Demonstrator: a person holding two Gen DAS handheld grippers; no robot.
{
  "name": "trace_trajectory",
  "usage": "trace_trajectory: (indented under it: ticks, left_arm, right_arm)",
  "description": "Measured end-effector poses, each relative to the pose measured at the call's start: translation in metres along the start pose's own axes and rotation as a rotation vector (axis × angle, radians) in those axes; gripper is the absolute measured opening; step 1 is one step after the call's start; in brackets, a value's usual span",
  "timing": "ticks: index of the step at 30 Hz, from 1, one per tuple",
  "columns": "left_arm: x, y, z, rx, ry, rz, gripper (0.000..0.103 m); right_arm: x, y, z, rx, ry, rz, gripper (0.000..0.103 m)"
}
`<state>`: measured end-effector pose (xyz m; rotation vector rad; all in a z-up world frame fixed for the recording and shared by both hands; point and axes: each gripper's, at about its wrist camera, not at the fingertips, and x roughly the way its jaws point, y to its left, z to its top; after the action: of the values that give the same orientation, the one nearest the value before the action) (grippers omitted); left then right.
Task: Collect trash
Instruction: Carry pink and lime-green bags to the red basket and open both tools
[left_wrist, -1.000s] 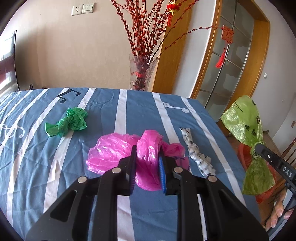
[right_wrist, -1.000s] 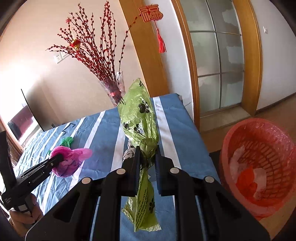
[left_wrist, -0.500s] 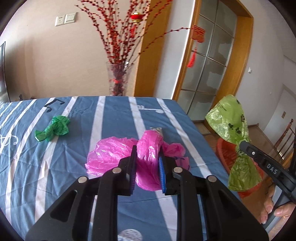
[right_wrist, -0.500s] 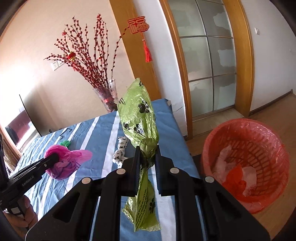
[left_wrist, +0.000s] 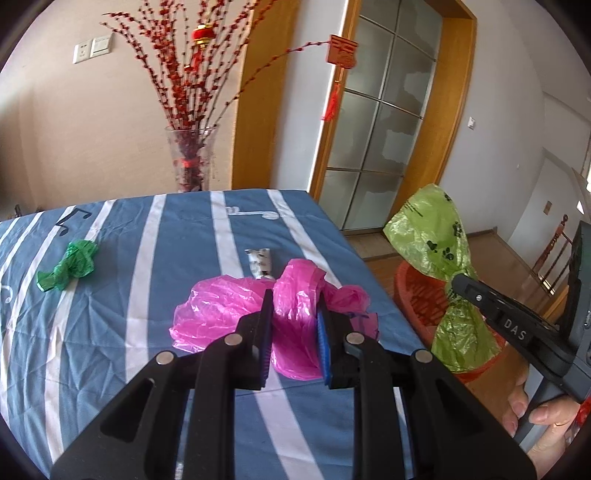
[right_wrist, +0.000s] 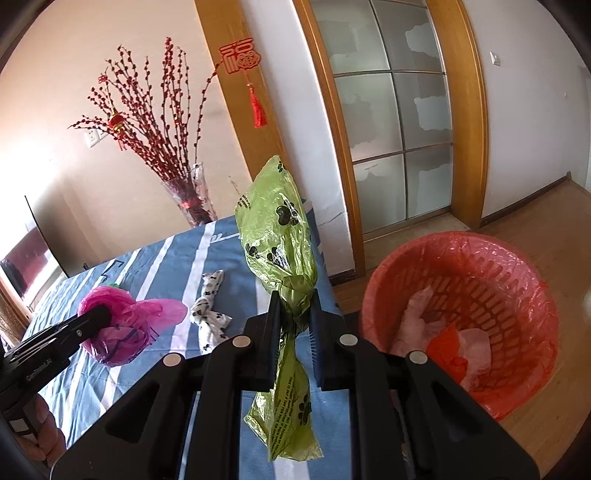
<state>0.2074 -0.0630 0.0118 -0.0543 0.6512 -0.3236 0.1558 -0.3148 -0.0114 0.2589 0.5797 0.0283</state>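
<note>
Behind the crumpled pink plastic bag (left_wrist: 236, 310), the black-spotted white wrapper (left_wrist: 260, 261) is half hidden, while the red branch tips (left_wrist: 177, 70) blur.

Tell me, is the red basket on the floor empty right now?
No, the red basket already holds crumpled white and orange scraps at its bottom.

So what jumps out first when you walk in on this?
Two crumpled plastic bags held aloft: a hot-pink plastic bag in the left gripper above the blue striped tablecloth, and a lime-green paw-print bag in the right gripper. Beside the table, on the floor, stands a red lattice wastebasket.
</note>
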Motion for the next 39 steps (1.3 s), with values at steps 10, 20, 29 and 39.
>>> trace_trajectory:
  ticks: [10,20,29,39]
  left_arm:
    - [0.012,-0.040,0.002,0.057,0.015,-0.062,0.021]
    - [0.029,-0.084,0.003,0.104,0.026,-0.198,0.021]
    - [0.065,-0.134,-0.001,0.141,0.080,-0.338,0.021]
    - [0.102,-0.175,-0.001,0.148,0.132,-0.429,0.021]
  right_arm:
    - [-0.004,-0.030,0.001,0.039,-0.007,-0.036,0.015]
    - [-0.019,-0.082,0.001,0.127,-0.039,-0.119,0.015]
    - [-0.025,-0.137,-0.007,0.231,-0.049,-0.194,0.015]
    - [-0.020,-0.165,-0.006,0.287,-0.055,-0.220,0.015]
